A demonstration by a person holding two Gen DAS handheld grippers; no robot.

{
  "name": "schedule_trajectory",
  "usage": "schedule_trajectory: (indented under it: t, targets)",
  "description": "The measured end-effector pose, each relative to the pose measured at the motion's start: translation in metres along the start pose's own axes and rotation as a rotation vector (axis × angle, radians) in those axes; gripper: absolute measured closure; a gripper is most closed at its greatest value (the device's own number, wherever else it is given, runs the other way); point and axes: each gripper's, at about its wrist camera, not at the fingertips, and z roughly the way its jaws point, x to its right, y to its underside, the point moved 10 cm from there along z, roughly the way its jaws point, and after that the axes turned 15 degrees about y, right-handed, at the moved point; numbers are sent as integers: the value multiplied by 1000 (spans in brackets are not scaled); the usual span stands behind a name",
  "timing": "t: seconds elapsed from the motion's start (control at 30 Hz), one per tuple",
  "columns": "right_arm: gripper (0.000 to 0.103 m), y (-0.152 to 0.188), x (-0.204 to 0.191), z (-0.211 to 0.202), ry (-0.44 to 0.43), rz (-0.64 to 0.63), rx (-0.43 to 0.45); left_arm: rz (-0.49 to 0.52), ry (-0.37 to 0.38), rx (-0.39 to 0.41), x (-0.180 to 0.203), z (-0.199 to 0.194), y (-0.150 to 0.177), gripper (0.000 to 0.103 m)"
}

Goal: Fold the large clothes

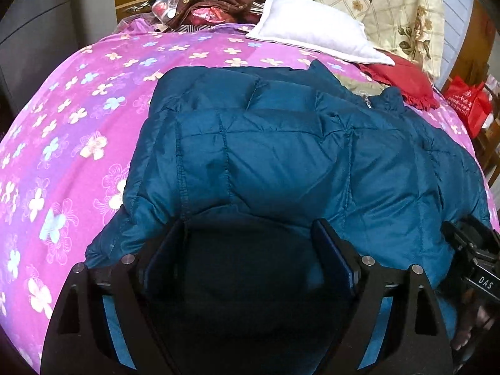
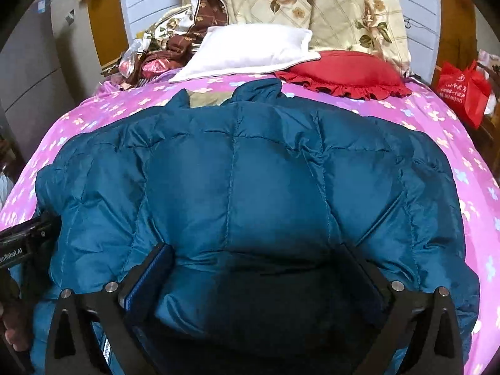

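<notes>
A teal quilted puffer jacket [image 1: 281, 150] lies spread on a pink flowered bedsheet [image 1: 78, 118], collar toward the far side; it also fills the right wrist view [image 2: 250, 181]. My left gripper [image 1: 250, 234] is open, its jaws wide apart over the jacket's near left edge, with fabric bulging between them. My right gripper [image 2: 259, 256] is open too, jaws spread over the near right part of the jacket, fabric puffed up between the fingers. Each gripper shows at the edge of the other's view.
A white pillow [image 2: 250, 53] and a red frilled cushion [image 2: 343, 75] lie beyond the collar. Floral quilts [image 2: 312, 3] are piled at the headboard. A red bag [image 2: 465, 87] stands off the bed at right. A grey cabinet [image 1: 34, 31] is at left.
</notes>
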Motion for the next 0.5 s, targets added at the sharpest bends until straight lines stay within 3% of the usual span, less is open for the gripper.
schedule_trajectory:
  t: [0.33,0.5]
  targets:
    - [0,4,4,-9,-8,10,49,7,-18,1,1,-7,0,12]
    - [1,23,37,-60,36,28,10,0,21,57,4,-38,2,12]
